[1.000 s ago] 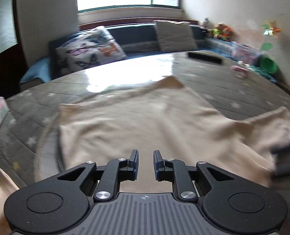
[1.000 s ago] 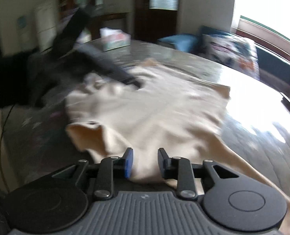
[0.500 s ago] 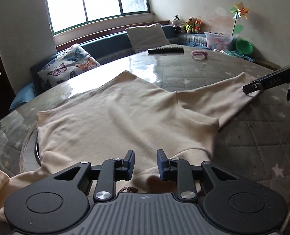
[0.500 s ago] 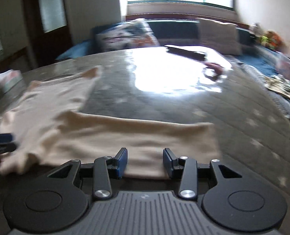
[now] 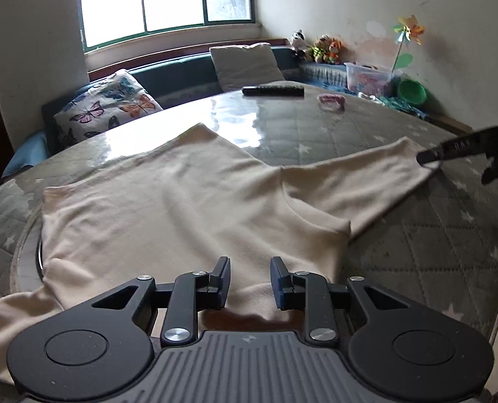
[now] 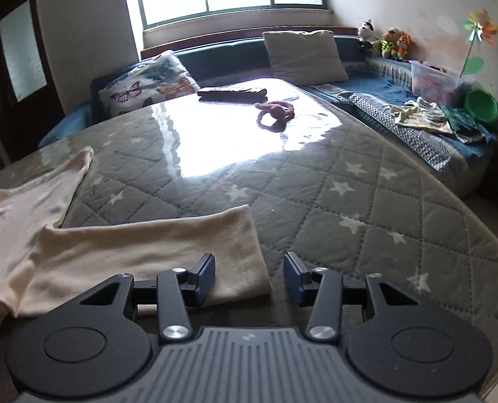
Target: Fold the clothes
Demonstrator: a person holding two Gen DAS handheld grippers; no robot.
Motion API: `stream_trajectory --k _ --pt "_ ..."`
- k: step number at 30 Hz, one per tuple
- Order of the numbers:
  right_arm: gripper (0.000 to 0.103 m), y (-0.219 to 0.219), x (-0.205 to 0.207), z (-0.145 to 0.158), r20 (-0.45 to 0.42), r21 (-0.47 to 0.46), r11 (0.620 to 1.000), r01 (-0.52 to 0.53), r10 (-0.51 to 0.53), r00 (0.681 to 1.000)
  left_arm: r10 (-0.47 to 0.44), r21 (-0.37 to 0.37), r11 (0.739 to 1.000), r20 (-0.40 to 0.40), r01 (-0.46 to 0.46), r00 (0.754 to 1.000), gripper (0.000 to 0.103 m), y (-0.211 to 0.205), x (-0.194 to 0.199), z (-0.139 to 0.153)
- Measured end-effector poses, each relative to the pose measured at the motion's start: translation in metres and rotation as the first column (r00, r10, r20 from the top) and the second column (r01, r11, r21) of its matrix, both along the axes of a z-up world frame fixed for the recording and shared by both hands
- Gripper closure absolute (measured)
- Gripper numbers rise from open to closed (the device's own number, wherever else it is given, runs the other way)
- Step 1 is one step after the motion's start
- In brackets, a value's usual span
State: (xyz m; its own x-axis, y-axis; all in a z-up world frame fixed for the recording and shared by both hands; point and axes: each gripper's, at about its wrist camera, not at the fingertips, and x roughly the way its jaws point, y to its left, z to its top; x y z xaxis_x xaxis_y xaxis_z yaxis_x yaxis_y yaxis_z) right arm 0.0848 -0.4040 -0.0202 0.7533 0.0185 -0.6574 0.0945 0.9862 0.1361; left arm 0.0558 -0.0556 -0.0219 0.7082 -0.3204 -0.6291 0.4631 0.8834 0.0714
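Our cream shirt [image 5: 168, 208] now lies spread flat on the round quilted table [image 6: 332, 201], where a second ago it was bunched and blurred under moving arms. Its right sleeve [image 6: 154, 248], crumpled before, is now drawn out straight to the side, with the cuff ending just ahead of our right gripper [image 6: 249, 277]. That gripper's jaws are opening, standing moderately apart over the cuff corner with nothing pinched between them; we judge the sleeve has just been let go. Our left gripper [image 5: 250, 282] has widened a little and stopped, its jaws narrowly apart and empty above the collar edge nearest us.

We read this as the laying-out step finished, so the first fold can begin, probably with a sleeve brought in over the body.

The fabric looks soft and thin, mostly smooth, with a low ridge at the right shoulder seam. Further out beyond the shirt, a remote [image 5: 272, 91] and a pink toy [image 6: 275, 112] sit well apart from it.
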Motion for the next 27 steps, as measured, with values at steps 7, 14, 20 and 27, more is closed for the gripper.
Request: stream_trajectory --k 7,14,20,27 --pt "0.090 0.017 0.002 0.004 -0.009 -0.045 0.997 -0.056 0.056 0.998 -0.008 0.003 1.000 0.005 0.008 1.000 0.071 0.000 -0.004 -0.001" --pt "0.098 0.020 0.022 0.034 0.060 -0.221 0.973 -0.067 0.082 0.995 -0.037 0.022 0.999 0.012 0.036 0.999 0.071 0.001 -0.006 -0.001" --pt "0.097 0.016 0.049 0.022 0.037 -0.254 0.965 -0.056 0.068 0.997 -0.060 0.035 0.998 0.012 0.060 0.998 0.070 0.002 -0.007 -0.001" --pt "0.095 0.007 0.050 0.005 0.003 -0.194 0.981 -0.013 0.014 1.000 -0.071 0.022 0.997 0.041 0.070 0.997 0.067 0.000 -0.009 0.013"
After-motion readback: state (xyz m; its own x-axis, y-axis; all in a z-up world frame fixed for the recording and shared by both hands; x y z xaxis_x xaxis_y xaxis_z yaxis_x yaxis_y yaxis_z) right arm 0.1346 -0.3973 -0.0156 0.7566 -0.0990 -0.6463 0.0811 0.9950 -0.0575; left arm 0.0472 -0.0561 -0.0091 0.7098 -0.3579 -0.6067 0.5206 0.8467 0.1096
